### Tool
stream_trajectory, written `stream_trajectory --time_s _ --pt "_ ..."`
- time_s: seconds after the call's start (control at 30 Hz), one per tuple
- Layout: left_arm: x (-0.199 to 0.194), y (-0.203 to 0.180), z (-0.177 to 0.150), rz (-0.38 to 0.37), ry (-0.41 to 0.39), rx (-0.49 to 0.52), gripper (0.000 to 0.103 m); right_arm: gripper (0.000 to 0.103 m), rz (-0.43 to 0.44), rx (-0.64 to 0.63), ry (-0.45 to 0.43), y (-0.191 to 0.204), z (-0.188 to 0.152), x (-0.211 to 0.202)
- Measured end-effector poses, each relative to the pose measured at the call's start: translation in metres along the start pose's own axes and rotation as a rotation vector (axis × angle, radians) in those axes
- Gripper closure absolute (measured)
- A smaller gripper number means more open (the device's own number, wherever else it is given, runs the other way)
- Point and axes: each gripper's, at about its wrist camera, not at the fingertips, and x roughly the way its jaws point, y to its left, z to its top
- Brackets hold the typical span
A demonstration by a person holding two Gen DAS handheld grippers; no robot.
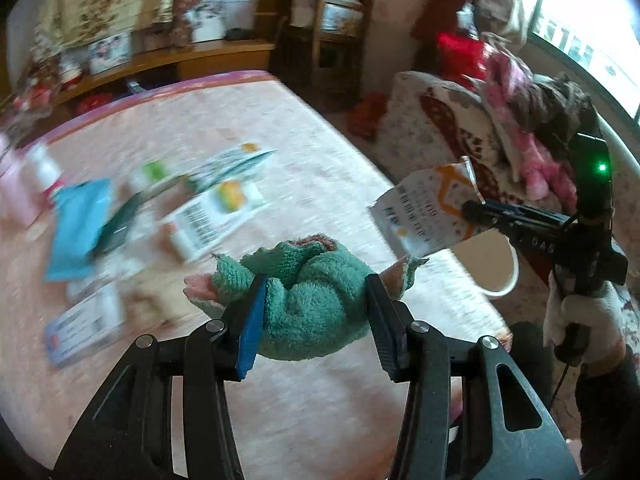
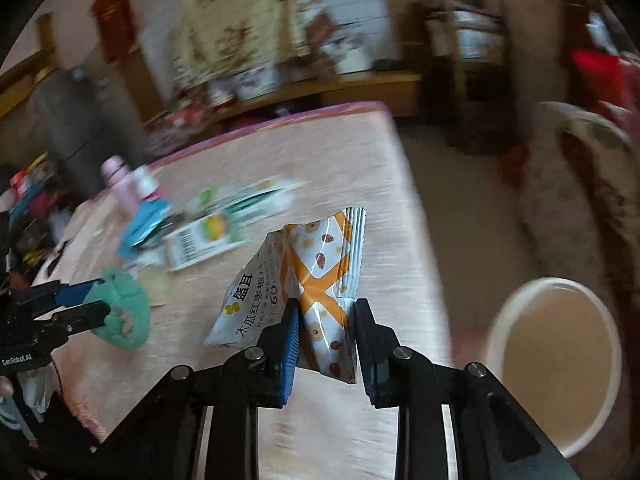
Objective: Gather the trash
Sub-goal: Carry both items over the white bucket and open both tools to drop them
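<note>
The left claw (image 1: 316,300) is gripping a green cloth (image 1: 308,304); the right claw (image 2: 326,340) is pinching a snack wrapper (image 2: 316,280) above the desk (image 2: 360,184).

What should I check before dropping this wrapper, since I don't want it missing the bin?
1. Wrapper held in right claw: ok.
2. Bin open at the top: ok.
3. Wrapper over the bin: not ok, it hangs over the table beside it.
4. Cloth held in left claw: ok.
5. Bin has room: ok, nothing seen inside.
</note>
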Motion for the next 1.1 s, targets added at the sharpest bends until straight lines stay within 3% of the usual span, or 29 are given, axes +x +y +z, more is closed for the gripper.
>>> stream_trajectory --time_s 0.27,0.43,0.7,0.8,0.87,0.93,1.1 --pt "0.065 -0.102 0.047 -0.130 0.055 0.090 0.057 0.077 -0.289 0.160 -0.027 -0.123 -0.015 -0.047" --pt "0.104 -0.161 0.066 -0.181 0.082 0.145 0.057 0.077 -0.394 0.251 0.006 -0.191 -0.036 -0.055" --pt "0.169 -0.228 0.082 -0.250 0.136 0.157 0.056 0.077 -0.438 0.322 0.040 -0.246 -0.060 -0.051" --pt "0.192 -0.238 0.085 -0.316 0.150 0.121 0.052 0.077 -0.437 0.340 0.044 -0.258 -0.065 -0.047" --pt "0.201 -0.243 0.086 -0.329 0.164 0.107 0.049 0.059 -0.427 0.354 0.043 -0.265 -0.069 -0.043" --pt "0.206 -0.246 0.085 -0.328 0.169 0.104 0.048 0.049 -0.418 0.358 0.045 -0.267 -0.073 -0.040" --pt "0.205 -0.244 0.084 -0.323 0.163 0.095 0.048 0.049 -0.413 0.367 0.060 -0.270 -0.080 -0.035"
